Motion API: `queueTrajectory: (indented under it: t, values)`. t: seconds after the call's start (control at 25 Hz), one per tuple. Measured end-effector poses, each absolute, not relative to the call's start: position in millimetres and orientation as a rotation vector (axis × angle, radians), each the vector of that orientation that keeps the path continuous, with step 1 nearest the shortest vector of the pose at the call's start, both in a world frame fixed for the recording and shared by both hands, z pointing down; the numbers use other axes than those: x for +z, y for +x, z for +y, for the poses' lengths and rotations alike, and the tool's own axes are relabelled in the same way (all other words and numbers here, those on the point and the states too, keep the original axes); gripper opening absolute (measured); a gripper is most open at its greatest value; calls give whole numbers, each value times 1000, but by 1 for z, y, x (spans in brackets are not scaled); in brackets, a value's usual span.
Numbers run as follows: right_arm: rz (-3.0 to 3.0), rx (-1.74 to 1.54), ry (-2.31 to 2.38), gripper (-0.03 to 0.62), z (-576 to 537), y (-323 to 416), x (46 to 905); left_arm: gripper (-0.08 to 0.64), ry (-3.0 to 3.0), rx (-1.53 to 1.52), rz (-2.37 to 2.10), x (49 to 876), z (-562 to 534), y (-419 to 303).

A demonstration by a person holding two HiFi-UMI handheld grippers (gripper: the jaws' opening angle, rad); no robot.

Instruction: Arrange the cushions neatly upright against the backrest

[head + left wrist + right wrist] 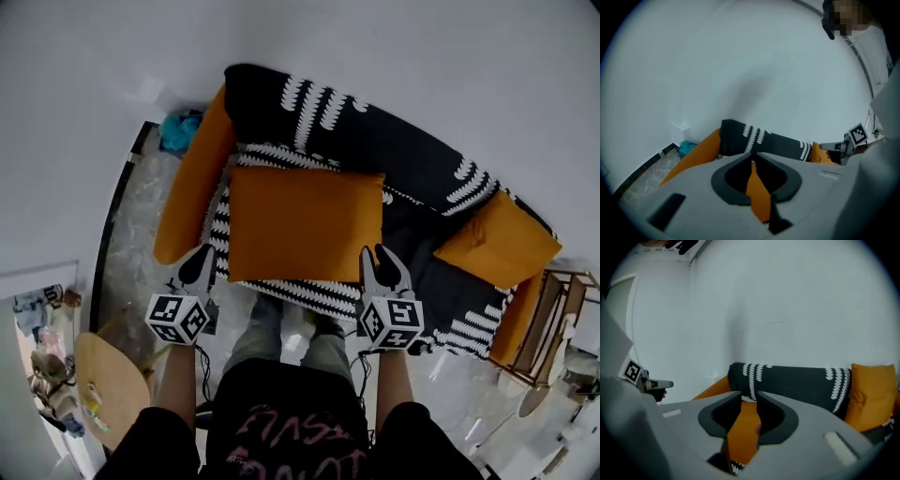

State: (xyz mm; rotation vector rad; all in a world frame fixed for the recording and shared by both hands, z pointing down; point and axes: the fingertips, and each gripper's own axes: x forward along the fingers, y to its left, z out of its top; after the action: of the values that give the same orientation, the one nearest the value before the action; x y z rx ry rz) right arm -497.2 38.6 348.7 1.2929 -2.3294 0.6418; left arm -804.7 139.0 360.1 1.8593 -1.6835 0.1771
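Nearest, the left gripper (202, 255), jaws practically together and empty, sits just off the big orange cushion (305, 225), which lies flat along the sofa (375, 141) seat's front edge. The right gripper (378, 253) stands slightly apart around its right corner. A second cushion (497, 239) sits at the far right end.

Bare forearms (174, 384) stretch forward side by side, the grey two-jaw left gripper (200, 255) pinching a corner of the square orange fabric cushion (305, 225), the matching right gripper (382, 255) holding its jaws slightly parted around another corner.
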Motion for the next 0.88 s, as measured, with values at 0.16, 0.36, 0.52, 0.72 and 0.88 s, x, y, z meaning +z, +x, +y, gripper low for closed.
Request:
queueTrajectory:
  t: [0.16, 0.36, 0.52, 0.72, 0.88]
  values:
    - [-2217, 683, 1363, 223, 46, -485, 378, 104, 1915, 251, -1587, 393, 115, -813]
    - [-2114, 734, 1416, 306, 50, -462, 421, 245, 1912, 314, -1470, 443, 98, -808]
    - [-2052, 795, 1420, 343, 48, -445, 454, 314, 1891, 366, -1384, 480, 87, -797]
    - [-2007, 880, 1405, 387, 32, -428, 511, 376, 1828, 424, -1354, 534, 74, -788]
    - [-1977, 934, 1372, 403, 12, -413, 568, 411, 1780, 488, -1359, 584, 61, -789]
